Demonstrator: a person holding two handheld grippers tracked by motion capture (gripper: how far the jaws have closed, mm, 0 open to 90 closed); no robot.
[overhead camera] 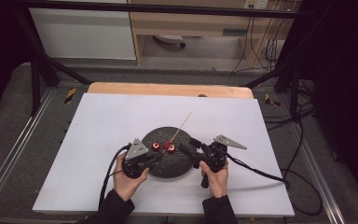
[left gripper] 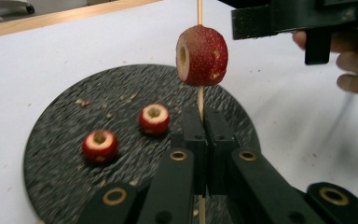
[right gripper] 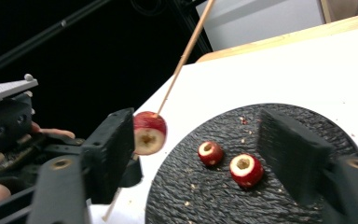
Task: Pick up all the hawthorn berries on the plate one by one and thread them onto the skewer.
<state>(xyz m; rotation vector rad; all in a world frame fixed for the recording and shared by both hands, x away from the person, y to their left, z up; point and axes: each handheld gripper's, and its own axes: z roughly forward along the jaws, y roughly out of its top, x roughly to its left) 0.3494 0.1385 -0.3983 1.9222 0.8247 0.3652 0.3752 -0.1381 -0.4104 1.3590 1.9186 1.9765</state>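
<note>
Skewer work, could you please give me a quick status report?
Left tool shut on skewer, one fruit threaded. Right tool open beside it. Two fruits on plate.

- The high view is evenly lit from above; the white surface [overhead camera: 121, 121] is bright, while both side edges fall into near-black.
- Shadows are soft and short, with no harsh glare.
- The high view is soft and low in detail.
- In the left gripper view the black plate [left gripper: 65, 121] smears with motion blur.
- In the right gripper view the near claw [right gripper: 200, 158] is blurred and the background is dark.
</note>
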